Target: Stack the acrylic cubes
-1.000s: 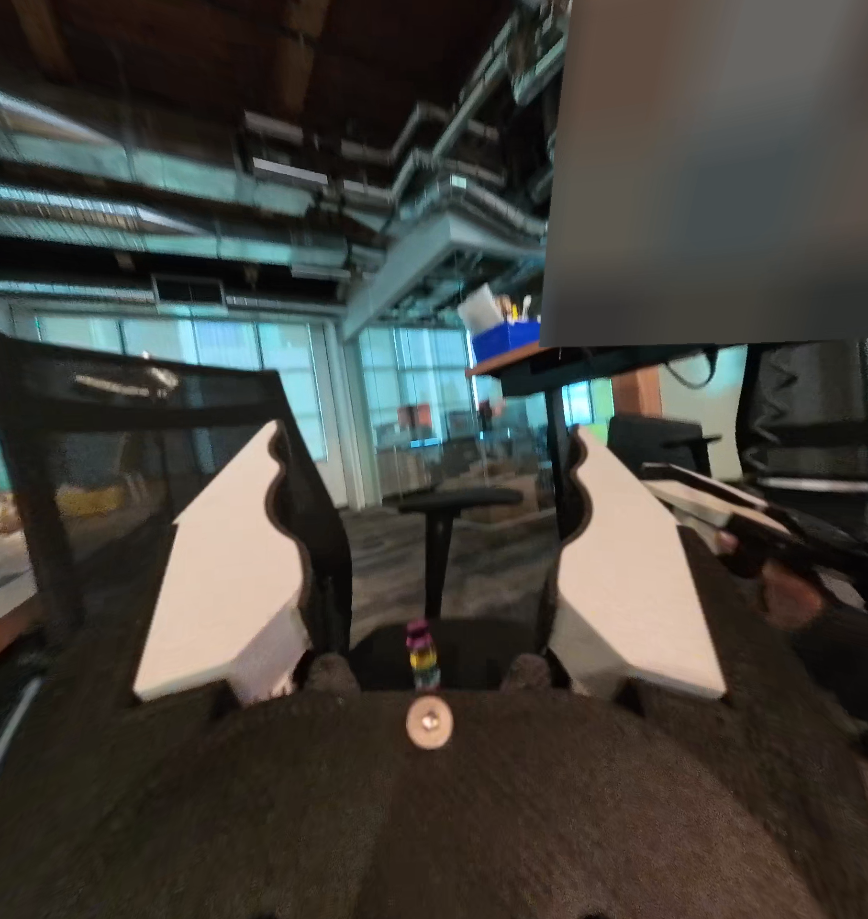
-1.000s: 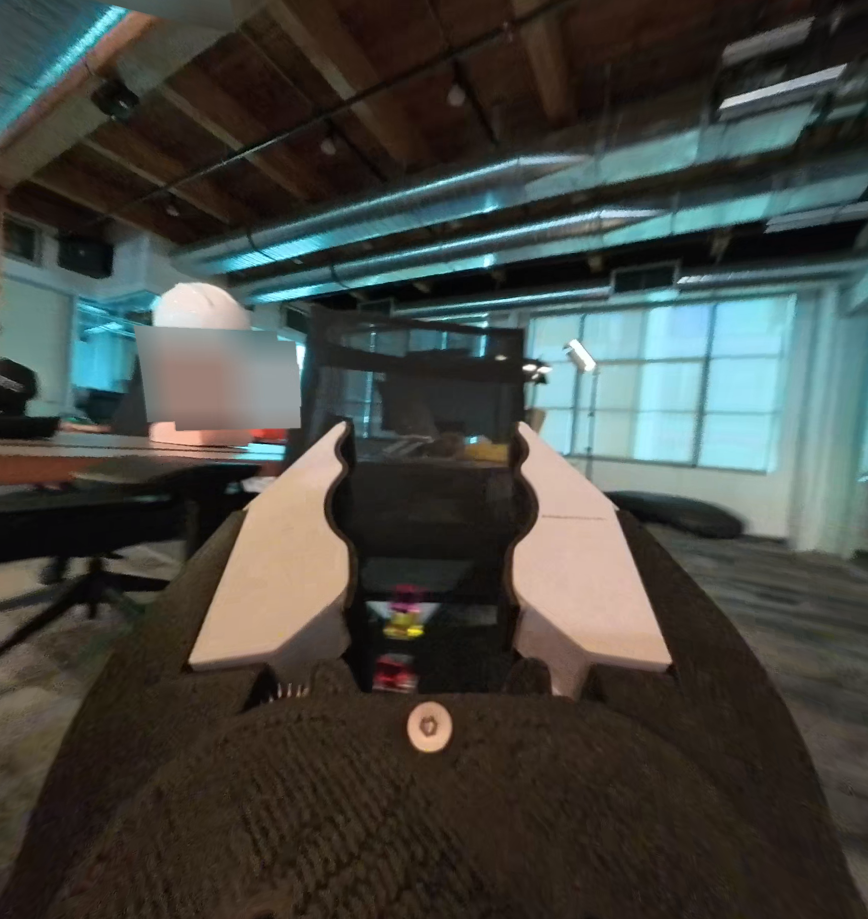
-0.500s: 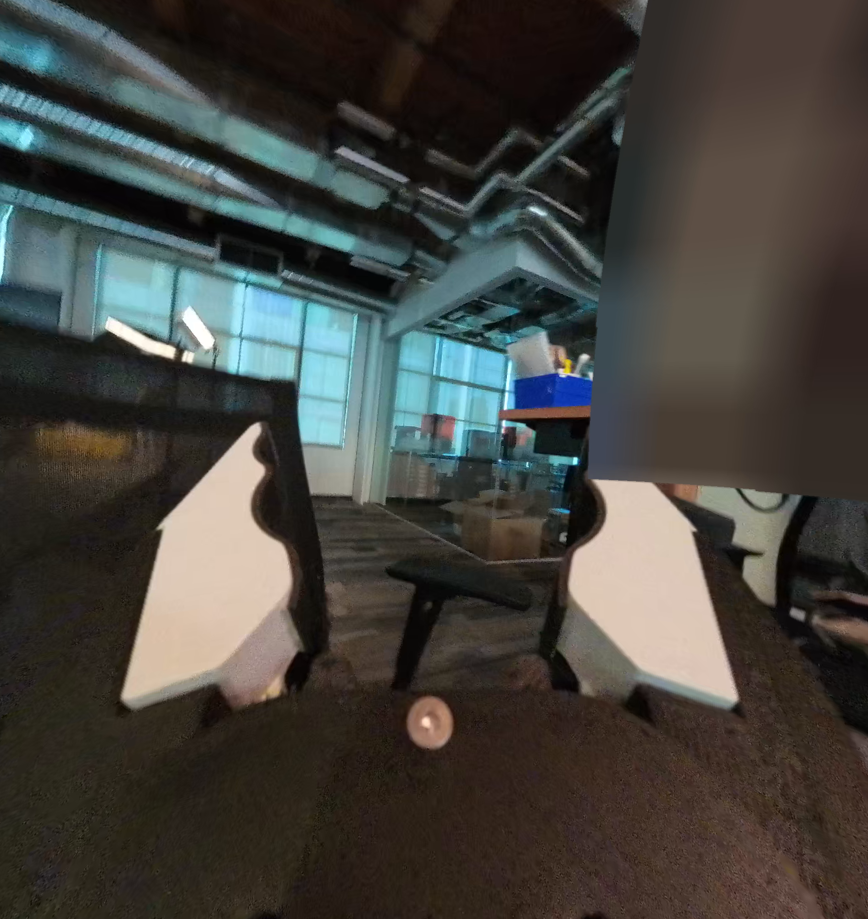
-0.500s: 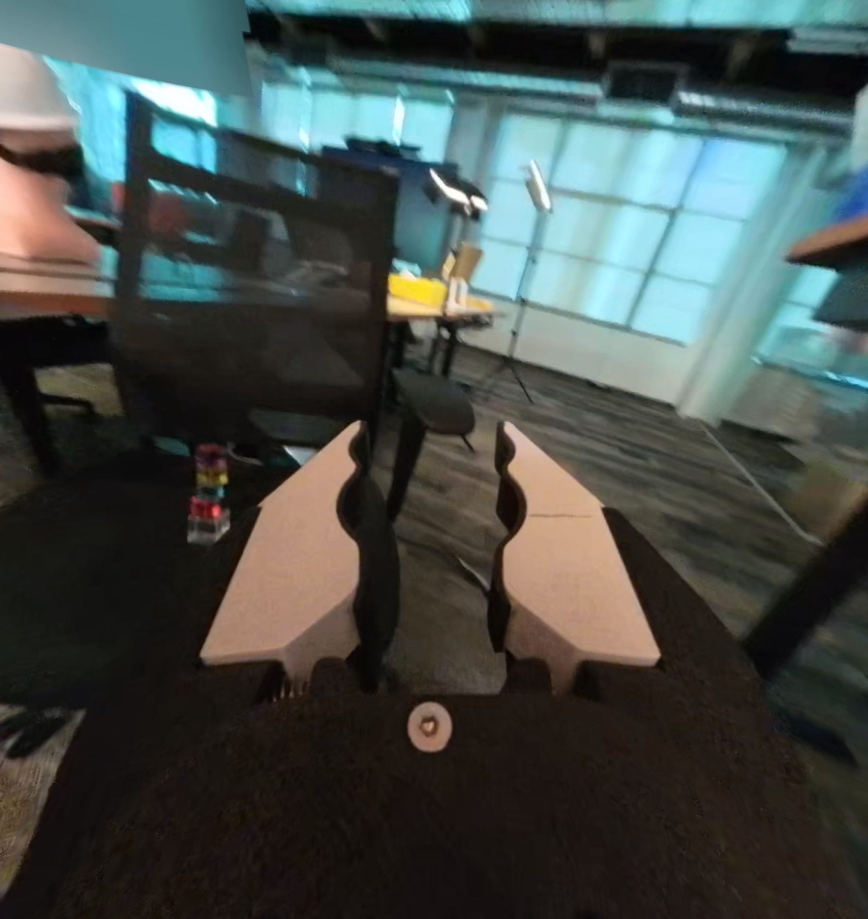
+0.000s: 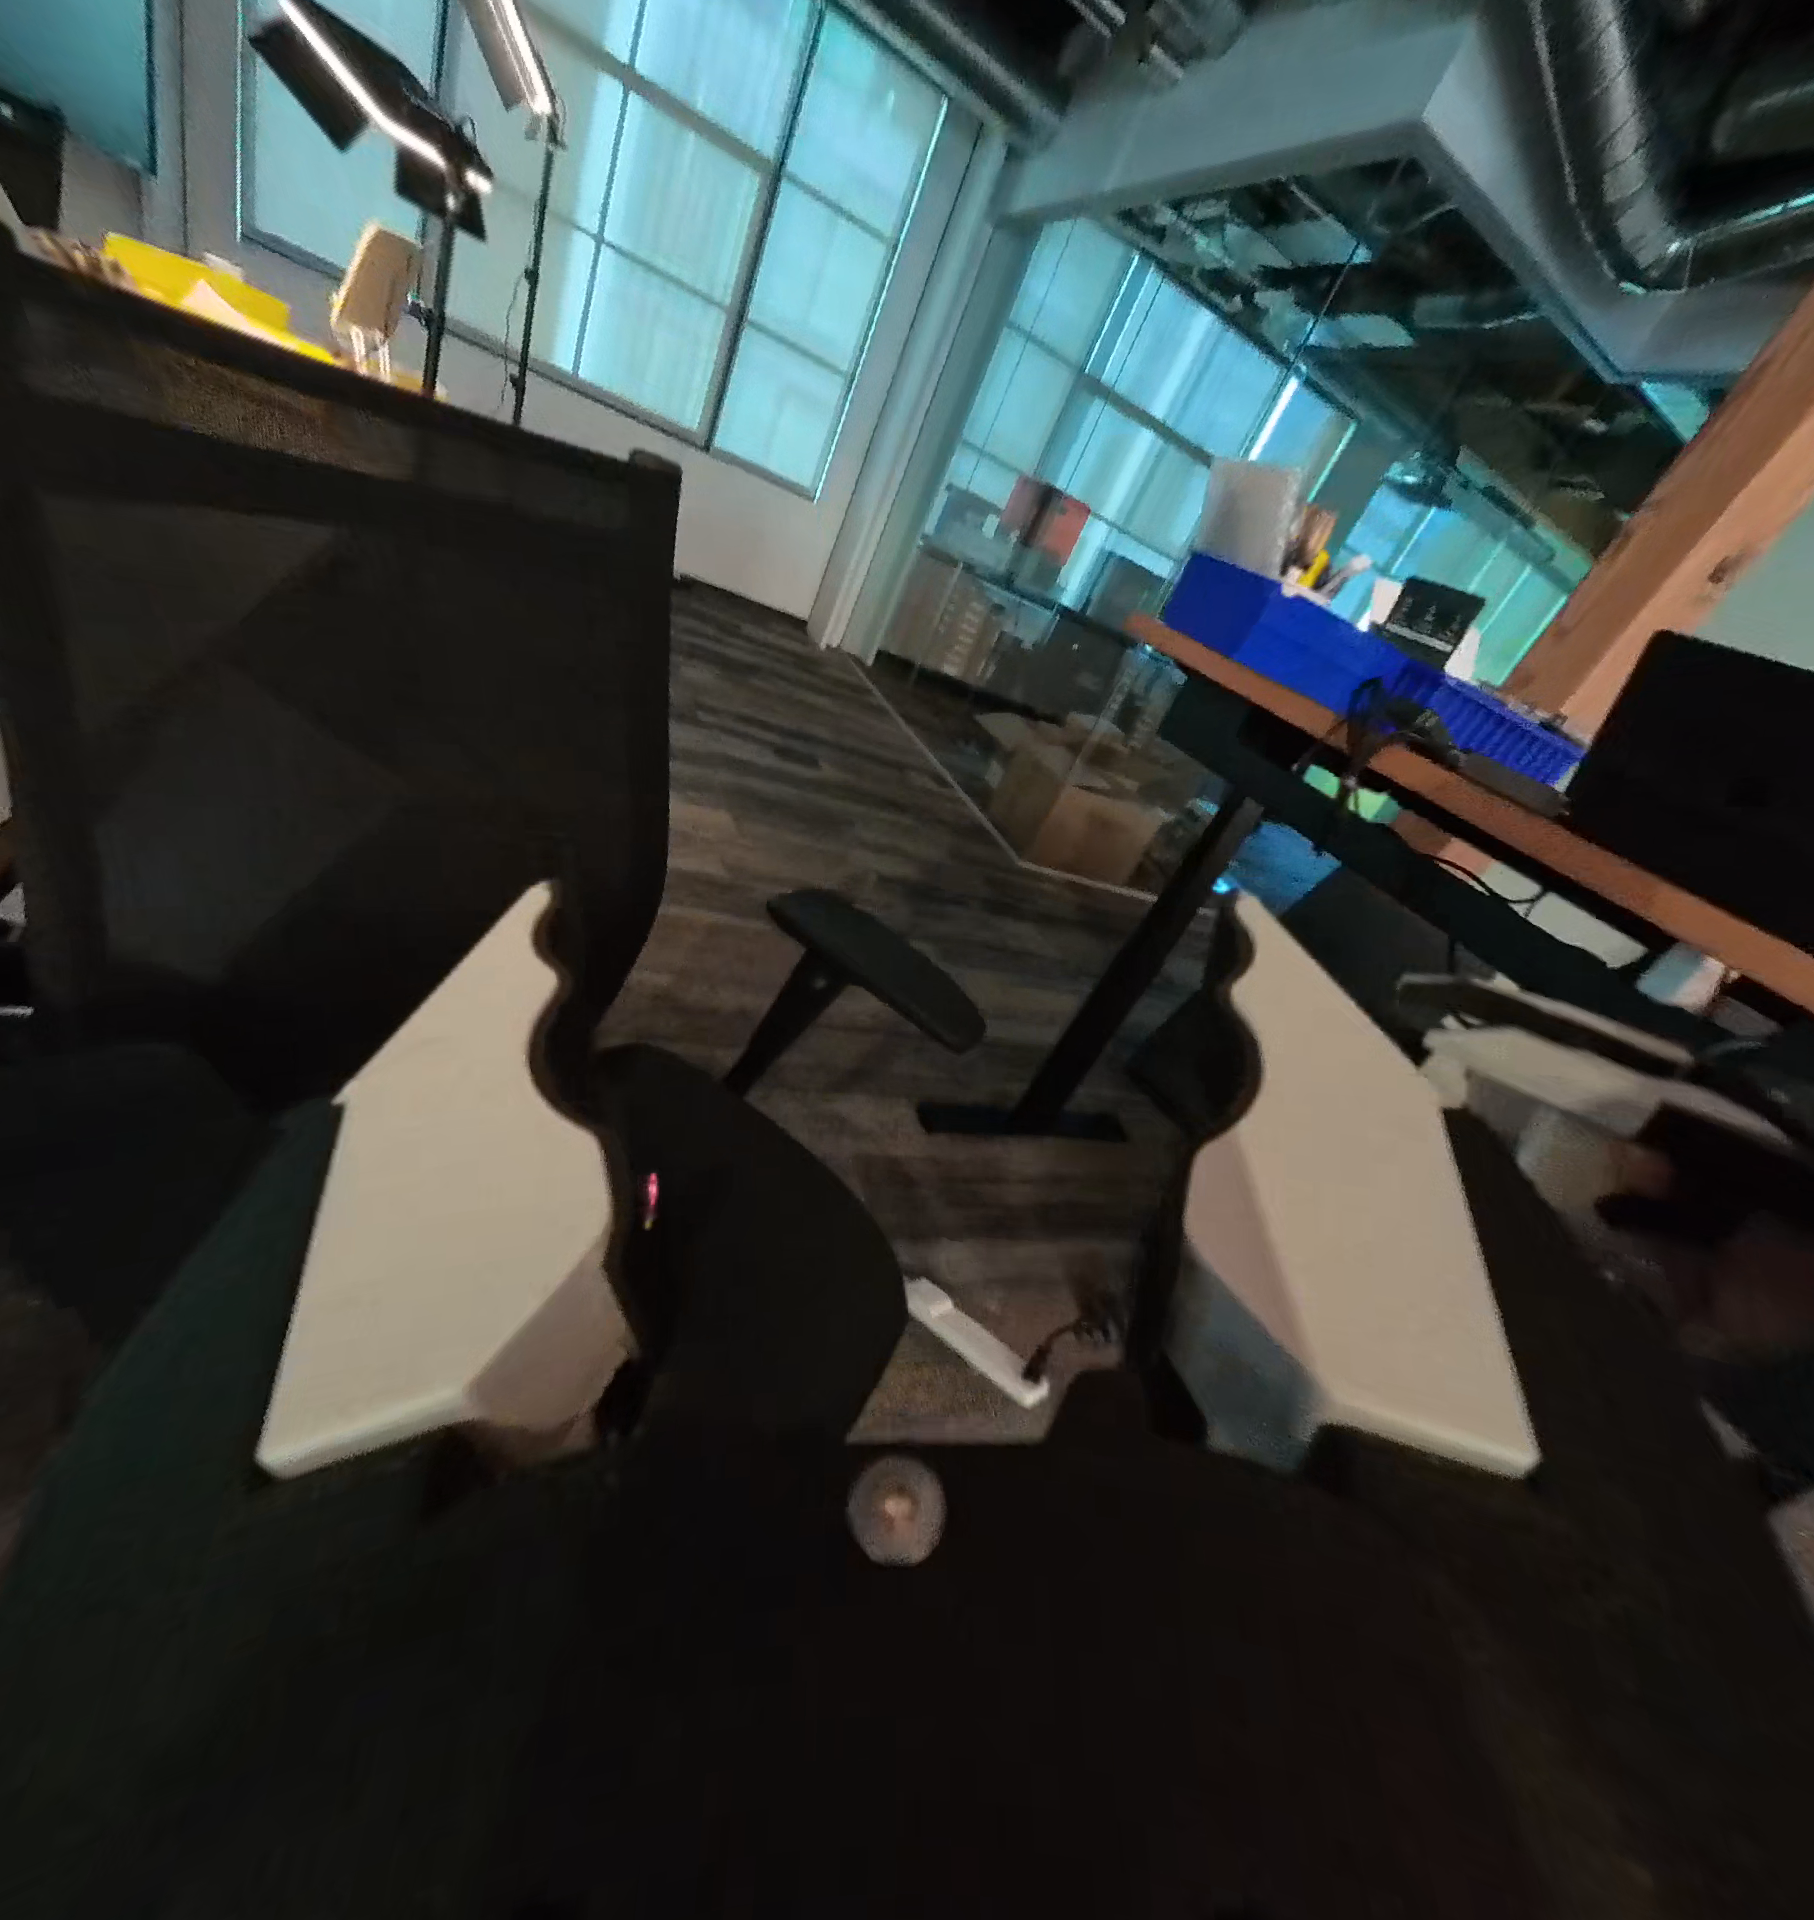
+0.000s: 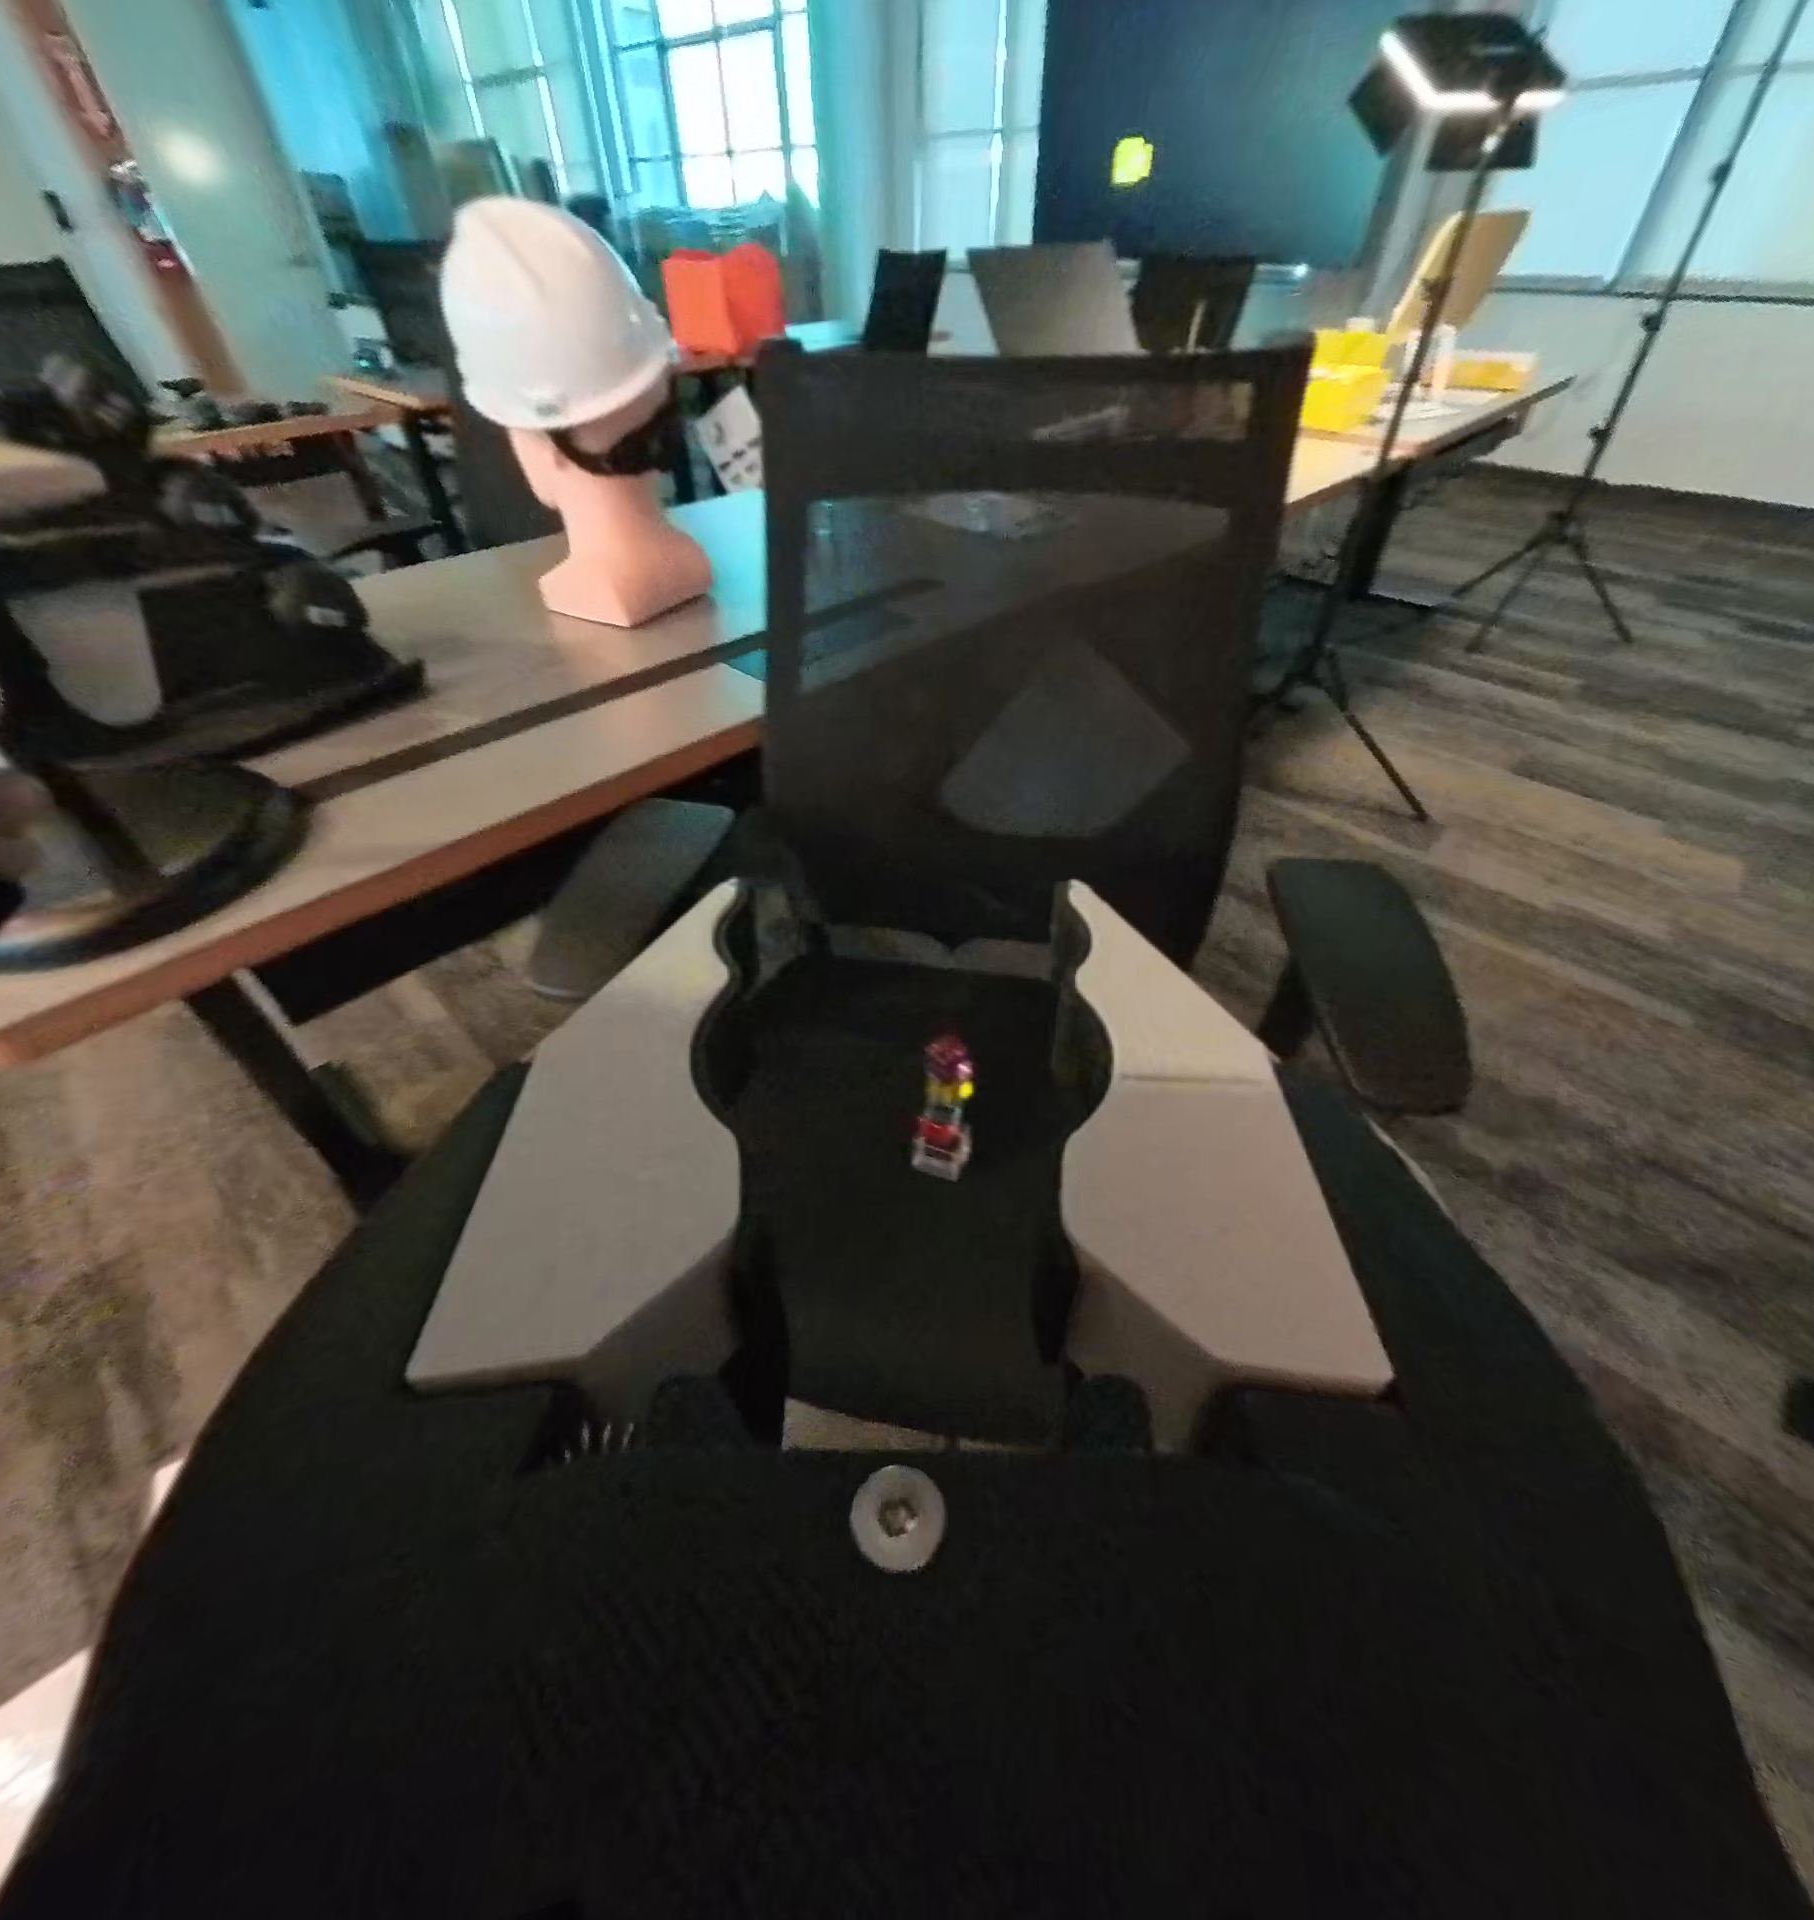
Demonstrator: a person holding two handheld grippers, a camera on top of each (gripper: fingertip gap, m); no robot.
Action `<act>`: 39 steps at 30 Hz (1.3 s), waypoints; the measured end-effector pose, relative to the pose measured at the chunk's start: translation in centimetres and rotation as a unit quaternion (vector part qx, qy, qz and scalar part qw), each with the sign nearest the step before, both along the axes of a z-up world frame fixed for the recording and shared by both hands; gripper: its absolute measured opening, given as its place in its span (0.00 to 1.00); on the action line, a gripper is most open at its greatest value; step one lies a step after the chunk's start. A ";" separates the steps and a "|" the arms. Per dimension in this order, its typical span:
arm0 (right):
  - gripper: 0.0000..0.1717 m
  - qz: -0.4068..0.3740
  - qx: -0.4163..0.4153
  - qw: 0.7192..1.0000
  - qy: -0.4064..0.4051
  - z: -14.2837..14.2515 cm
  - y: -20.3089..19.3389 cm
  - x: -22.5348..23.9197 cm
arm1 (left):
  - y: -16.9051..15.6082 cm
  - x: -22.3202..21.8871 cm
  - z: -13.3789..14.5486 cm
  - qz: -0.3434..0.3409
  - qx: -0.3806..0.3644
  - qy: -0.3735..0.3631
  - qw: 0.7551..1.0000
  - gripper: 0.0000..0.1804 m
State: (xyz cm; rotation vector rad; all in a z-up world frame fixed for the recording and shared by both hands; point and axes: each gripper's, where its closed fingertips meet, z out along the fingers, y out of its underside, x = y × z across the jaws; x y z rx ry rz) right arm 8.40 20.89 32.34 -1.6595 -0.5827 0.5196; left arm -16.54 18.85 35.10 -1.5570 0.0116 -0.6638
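A small stack of coloured bricks (image 6: 942, 1107) stands upright on the seat (image 6: 882, 1226) of a black mesh office chair (image 6: 1017, 644). My right gripper (image 6: 905, 914) hovers in front of the seat, open and empty. The stack shows between its fingers but farther off, and nothing touches it. My left gripper (image 5: 887, 914) is wide open and empty, beside the chair. It points past the chair back (image 5: 311, 675) toward the armrest (image 5: 882, 977). Only a pink sliver of the stack (image 5: 651, 1200) shows beside its left finger (image 5: 446, 1195).
A long table (image 6: 487, 665) stands left of the chair, bearing a mannequin head with a white hard hat (image 6: 560, 312) and a black device (image 6: 155, 623). A desk (image 5: 1505, 831) with a blue box (image 5: 1298, 644) is on the right. A light stand (image 6: 1443, 114) stands behind.
Both views have swung down from the ceiling toward the chair. My right gripper has turned to face the seat, so the stack now shows between its fingers. Both stay empty.
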 end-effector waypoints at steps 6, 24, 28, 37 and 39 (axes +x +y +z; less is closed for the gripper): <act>0.34 -0.030 0.003 0.998 0.049 4.4 -6.8 -1.6 | -6.9 0.2 3.4 -0.062 0.014 0.019 0.998 0.65; 0.31 -0.072 -0.060 0.995 -0.041 1.5 -3.7 18.5 | 0.7 21.8 5.5 -0.152 0.006 -0.073 0.986 0.59; 0.31 -0.056 -0.050 0.997 -0.019 1.7 3.4 23.1 | 3.2 26.3 0.9 -0.121 -0.050 -0.036 0.991 0.58; 0.30 -0.028 0.101 0.993 0.056 10.7 29.6 22.9 | 11.6 26.9 2.2 0.023 -0.035 0.064 0.997 0.58; 0.30 -0.013 0.131 0.990 0.057 13.2 35.4 21.6 | 15.0 26.2 2.5 0.053 -0.021 0.055 0.997 0.56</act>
